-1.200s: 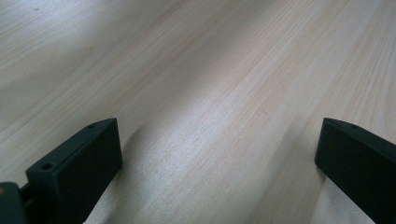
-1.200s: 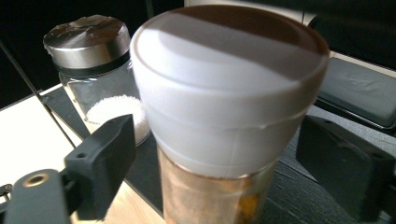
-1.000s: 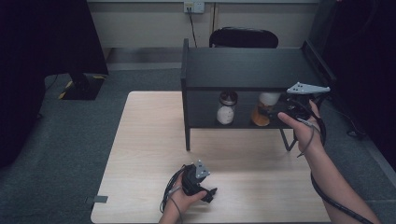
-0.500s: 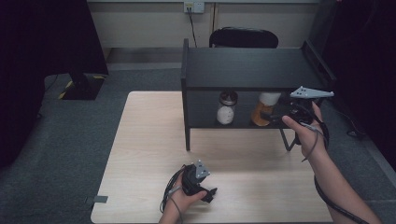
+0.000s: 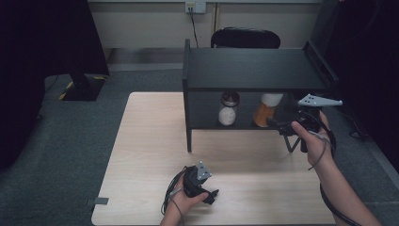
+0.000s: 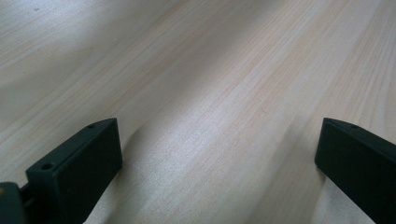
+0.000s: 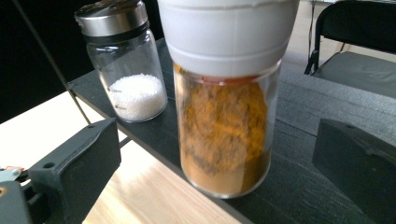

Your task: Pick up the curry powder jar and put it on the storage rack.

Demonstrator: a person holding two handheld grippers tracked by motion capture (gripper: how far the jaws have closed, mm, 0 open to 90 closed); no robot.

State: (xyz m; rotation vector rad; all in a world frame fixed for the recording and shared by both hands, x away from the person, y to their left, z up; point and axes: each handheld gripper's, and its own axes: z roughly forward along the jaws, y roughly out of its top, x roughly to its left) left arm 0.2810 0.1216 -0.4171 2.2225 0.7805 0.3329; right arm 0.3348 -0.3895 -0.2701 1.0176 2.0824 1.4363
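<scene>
Nearest, at the table's front edge: left gripper [image 5: 212,194], resting low on the pale wooden tabletop [image 5: 150,155], jaws spread wide over bare wood grain, holding nothing.

Mid-table, right side: right gripper [image 5: 278,125], carried in the person's right hand [image 5: 308,136], grey three-cornered plate on top. Its jaws have just been opening and now stand fully apart; the spice jar sits just ahead of the gap, close to it, no pad pressing it. Compared with a second ago the hand has drawn slightly back and down from the shelf mouth.

Lower shelf of the black two-tier wooden rack [image 5: 254,70]: clear glass jar of orange-brown spice with a white cap [image 7: 224,121], upright near the shelf's front edge. Likely just set down here, so the placing looks complete.

Beside it, apart: clear glass salt shaker with a metal lid [image 7: 122,65].

Beyond: black chair [image 5: 244,37].
</scene>
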